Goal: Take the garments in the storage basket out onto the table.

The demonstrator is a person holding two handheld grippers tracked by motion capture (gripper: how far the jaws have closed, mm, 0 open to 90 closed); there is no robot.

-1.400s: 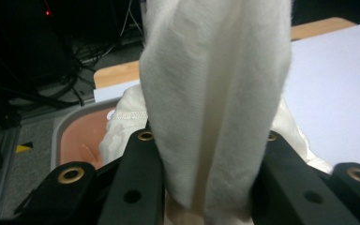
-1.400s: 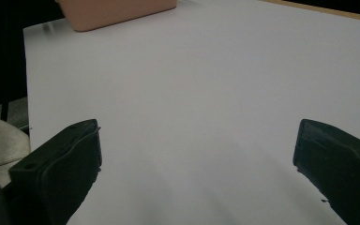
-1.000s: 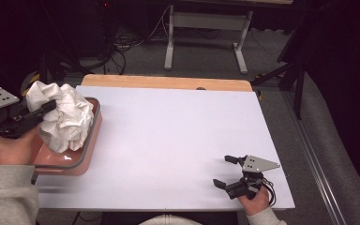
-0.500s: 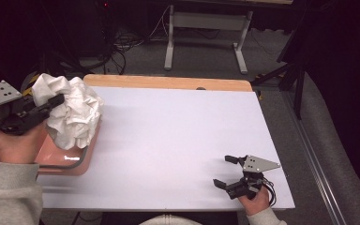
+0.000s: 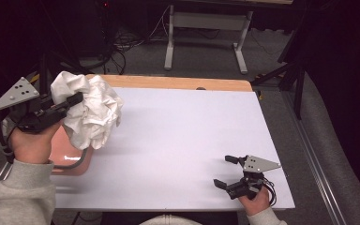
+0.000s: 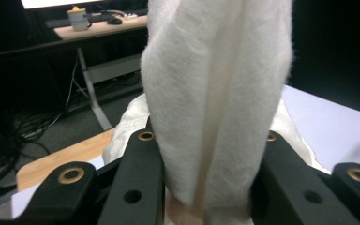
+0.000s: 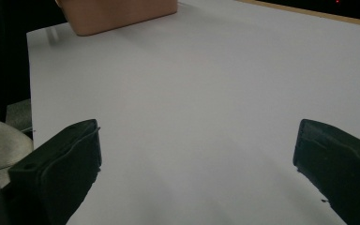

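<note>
left gripper (image 5: 72,101), jaws pinching a crumpled white cloth (image 5: 91,112), now raised higher above the pink tray (image 5: 72,164); right gripper (image 5: 229,171) unmoved, jaws spread

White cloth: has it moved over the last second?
Yes. The white cloth, clamped in the left gripper, has risen out of the pink tray and shifted toward the table's wooden far edge.

Cloth at the worktop's left — right tool at its near right

The left tool (image 5: 72,101) holds the cloth (image 5: 91,110) above the tub (image 5: 77,164) at the worktop's (image 5: 183,140) left edge; the right tool (image 5: 227,171) is well apart.
</note>
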